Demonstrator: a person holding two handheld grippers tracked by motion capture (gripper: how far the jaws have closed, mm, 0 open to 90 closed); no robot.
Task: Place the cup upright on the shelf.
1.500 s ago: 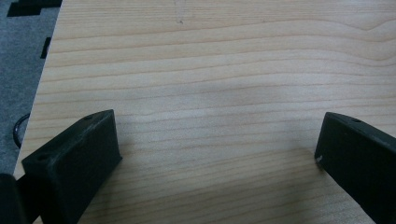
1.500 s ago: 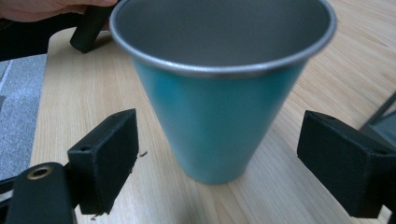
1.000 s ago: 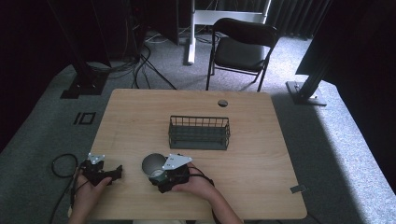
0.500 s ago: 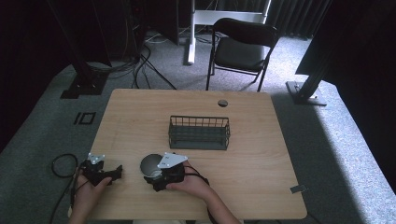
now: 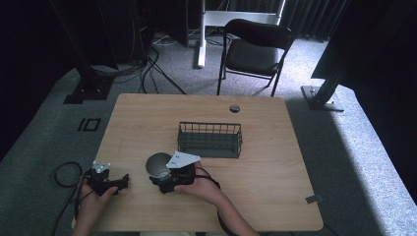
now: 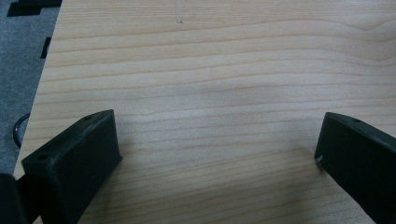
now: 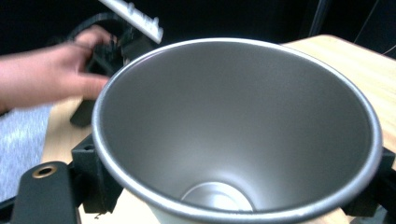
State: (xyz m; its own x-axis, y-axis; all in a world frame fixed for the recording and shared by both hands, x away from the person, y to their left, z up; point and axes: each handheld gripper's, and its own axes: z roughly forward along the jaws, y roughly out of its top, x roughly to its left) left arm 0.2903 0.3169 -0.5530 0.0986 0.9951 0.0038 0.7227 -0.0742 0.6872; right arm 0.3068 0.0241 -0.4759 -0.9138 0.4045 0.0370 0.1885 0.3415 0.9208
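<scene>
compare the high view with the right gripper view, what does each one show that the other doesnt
High view alone: the wire basket, the chair and the whole table. Right gripper view alone: the inside of the metal cup down to its empty bottom, with the right tongs either side of it. Both: the cup, the wooden tabletop, and the left tongs in the person's hand.

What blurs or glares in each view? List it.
High view: room dark, daylight on the floor at right, table evenly lit. Right gripper view: metal cup has a soft sheen, hand behind it blurred. Left gripper view: wood grain sharp, soft shadow.
</scene>
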